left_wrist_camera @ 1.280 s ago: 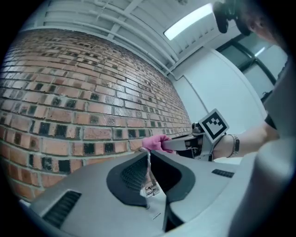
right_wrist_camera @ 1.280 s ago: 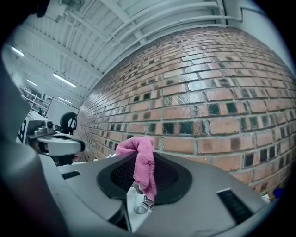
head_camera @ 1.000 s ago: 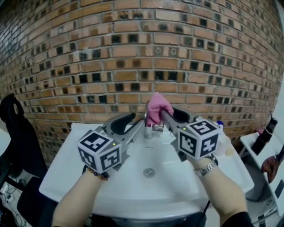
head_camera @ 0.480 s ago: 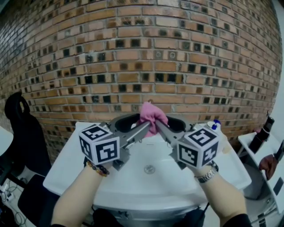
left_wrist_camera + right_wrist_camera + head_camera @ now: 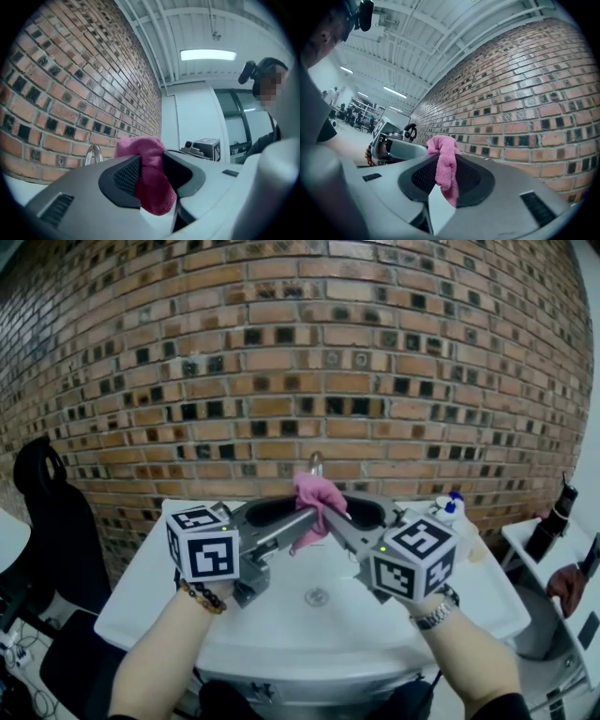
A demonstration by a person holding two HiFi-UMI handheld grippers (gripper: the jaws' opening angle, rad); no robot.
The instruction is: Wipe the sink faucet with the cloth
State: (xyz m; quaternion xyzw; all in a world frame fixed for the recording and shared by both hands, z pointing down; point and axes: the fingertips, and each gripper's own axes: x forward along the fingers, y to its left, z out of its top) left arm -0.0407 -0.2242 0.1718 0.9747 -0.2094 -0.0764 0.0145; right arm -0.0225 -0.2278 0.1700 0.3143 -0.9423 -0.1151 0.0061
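Note:
The pink cloth (image 5: 319,493) hangs bunched in front of the chrome faucet (image 5: 316,463), above the white sink (image 5: 169,587). Both grippers meet on it from either side. My left gripper (image 5: 305,517) has the cloth (image 5: 140,147) filling the gap between its jaws, which are closing on it. The faucet's curved spout (image 5: 95,152) shows just left of that cloth against the bricks. My right gripper (image 5: 334,514) is shut on a fold of the cloth (image 5: 443,150), which droops between its pads. The faucet's base is hidden behind cloth and grippers.
A brick wall (image 5: 281,352) rises straight behind the sink. The drain (image 5: 316,596) lies below the grippers. A white bottle with a blue cap (image 5: 448,507) stands on the sink's right rim. A black chair (image 5: 42,512) is at the left, a side table with a dark bottle (image 5: 553,521) at the right.
The left gripper, earlier beside the faucet and apart from the cloth, has swung in and now has the cloth between its jaws. The right gripper has kept its hold and shifted slightly left and down.

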